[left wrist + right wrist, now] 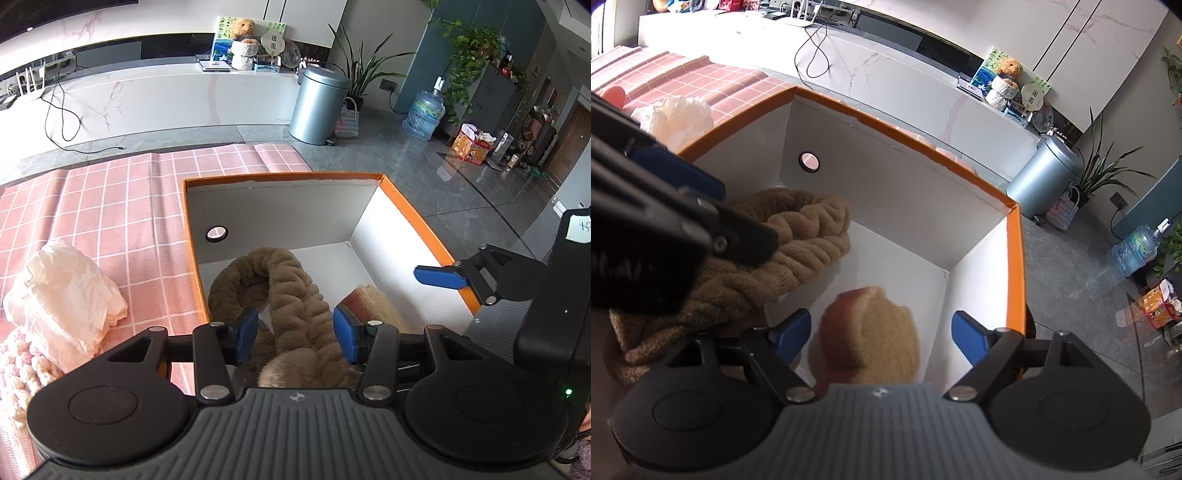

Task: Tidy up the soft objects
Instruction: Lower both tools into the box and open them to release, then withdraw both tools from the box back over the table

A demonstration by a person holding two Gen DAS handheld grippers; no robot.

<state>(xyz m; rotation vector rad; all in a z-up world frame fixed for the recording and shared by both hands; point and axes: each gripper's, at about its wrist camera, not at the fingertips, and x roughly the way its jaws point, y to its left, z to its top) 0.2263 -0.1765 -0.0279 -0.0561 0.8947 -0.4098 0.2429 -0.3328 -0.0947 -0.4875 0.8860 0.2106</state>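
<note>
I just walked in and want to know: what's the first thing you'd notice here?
The big orange-edged box on the pink checked cloth. Inside it lie a fluffy brown scarf and a small tan plush, each below an open gripper: left, right. A crumpled white bag sits beside the box.

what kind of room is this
Most likely a home living room: a long marble-look media counter with a teddy bear, a potted plant beside a pedal bin, and a water jug on the tiled floor.
</note>
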